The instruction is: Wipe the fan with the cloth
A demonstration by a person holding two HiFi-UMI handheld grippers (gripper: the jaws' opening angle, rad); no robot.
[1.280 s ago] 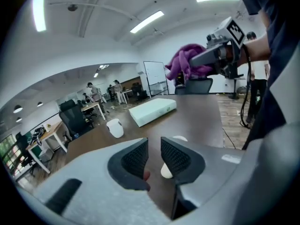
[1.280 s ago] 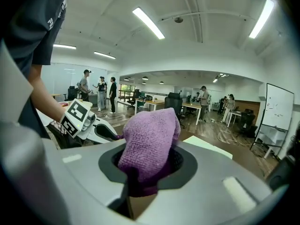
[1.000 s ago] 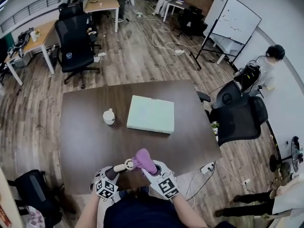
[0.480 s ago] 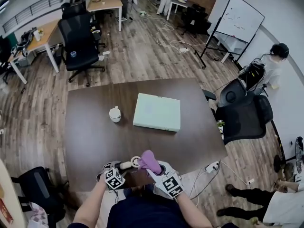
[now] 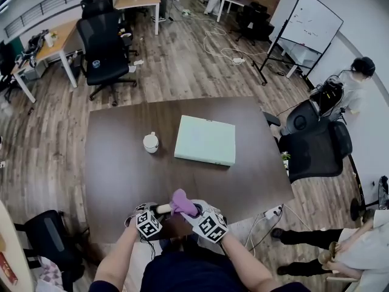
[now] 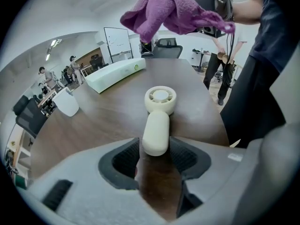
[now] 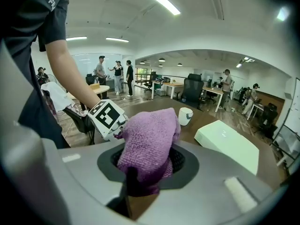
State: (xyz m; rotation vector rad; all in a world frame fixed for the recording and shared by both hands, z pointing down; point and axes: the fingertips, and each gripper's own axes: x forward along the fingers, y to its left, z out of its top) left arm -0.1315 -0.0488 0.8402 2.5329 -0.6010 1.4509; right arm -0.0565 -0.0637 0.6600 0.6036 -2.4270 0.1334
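- Left gripper view: your left gripper's point(image 6: 154, 156) jaws are closing on the handle of the small cream plastic handheld fan point(image 6: 157, 121). The pads sit against both sides of the handle. The round fan head reaches out over the dark brown wooden table point(image 6: 93, 125).
- Right gripper view: your right gripper's point(image 7: 147, 165) jaws are opening, with the purple terry cloth point(image 7: 147, 139) bunched between them.
- Judged handling: the fan looks light, rigid and smooth, so it may twist. Hold it mid-handle.
- The cloth is soft and limp. Pinch a thick fold.
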